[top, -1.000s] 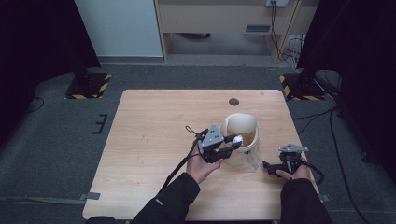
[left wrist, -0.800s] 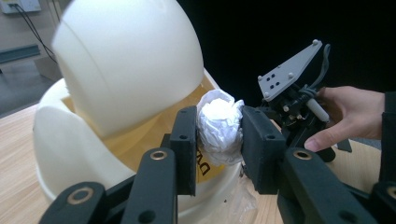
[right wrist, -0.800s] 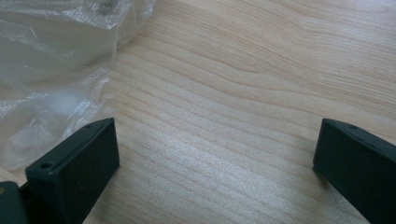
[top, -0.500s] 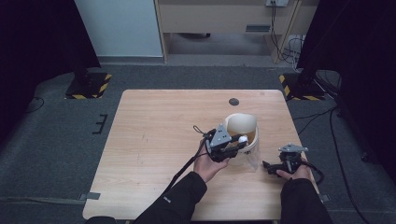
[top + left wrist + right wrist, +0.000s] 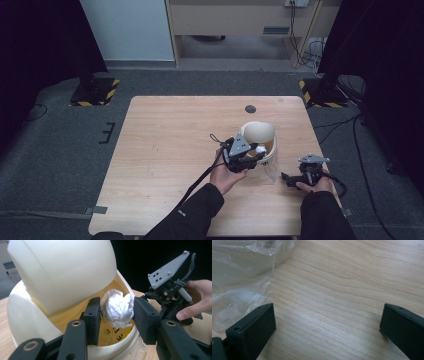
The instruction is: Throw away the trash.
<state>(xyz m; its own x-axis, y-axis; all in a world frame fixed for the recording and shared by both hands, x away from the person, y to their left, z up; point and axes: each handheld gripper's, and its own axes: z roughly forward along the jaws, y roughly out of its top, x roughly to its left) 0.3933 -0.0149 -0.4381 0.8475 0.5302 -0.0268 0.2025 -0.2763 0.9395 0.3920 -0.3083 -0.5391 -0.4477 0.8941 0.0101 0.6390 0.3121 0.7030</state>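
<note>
Wooden table [image 5: 165, 165] carries cream bin [image 5: 258, 135], lid tipped up; left claw [image 5: 117, 312] over its mouth, jaws just easing apart, crumpled paper ball [image 5: 117, 308] between them; right claw [image 5: 324, 327] wide open, empty, beside clear plastic bag [image 5: 242, 270].

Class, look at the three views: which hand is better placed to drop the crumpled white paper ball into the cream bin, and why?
Left. The left gripper has the crumpled white paper ball between its just-opening jaws, over the cream swing-lid bin.
</note>
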